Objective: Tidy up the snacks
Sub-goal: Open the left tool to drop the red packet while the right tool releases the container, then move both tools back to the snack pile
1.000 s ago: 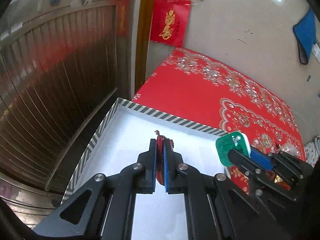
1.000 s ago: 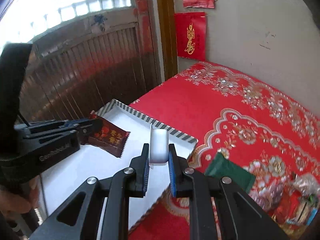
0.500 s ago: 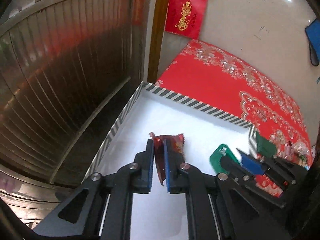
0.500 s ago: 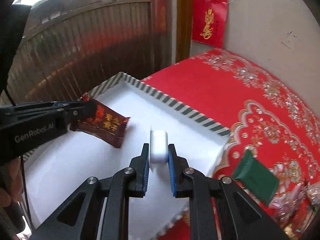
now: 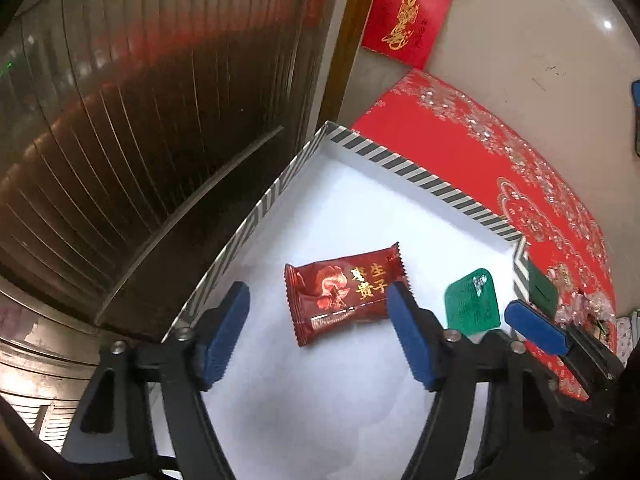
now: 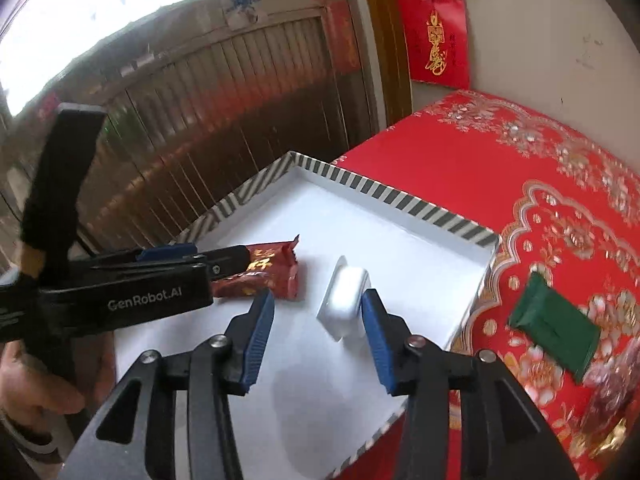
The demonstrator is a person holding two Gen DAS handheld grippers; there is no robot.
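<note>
The left gripper (image 5: 318, 330) has just been opening and its blue ribbed pads stand wide apart. Between them, free of both pads or at most brushing the right one, a dark red snack packet (image 5: 344, 296) lies flat on the white floor of the tray (image 5: 404, 166). The glossy foil packet has crimped, saw-toothed ends, a red flower print and gold Chinese characters reading 枣生贵子.

The right gripper (image 6: 318, 330) has also just been opening; its jaws are parted to a moderate gap. A small white tub (image 6: 346, 298) with rounded corners and a green lid lies tipped on its side between them, hard against the right pad and clear of the left; whether that pad actually touches it I cannot tell. The lid carries print too small to read.

White lettering on the left gripper's black body reads "GenRobot.AI". The shallow rectangular tray has a grey-and-white striped rim. It sits on a red cloth (image 6: 460, 160) patterned with silver and gold flowers. A dark green packet (image 6: 556, 328) lies on that cloth just outside the tray. A red paper (image 6: 436, 36) with gold calligraphy hangs on the wall.
</note>
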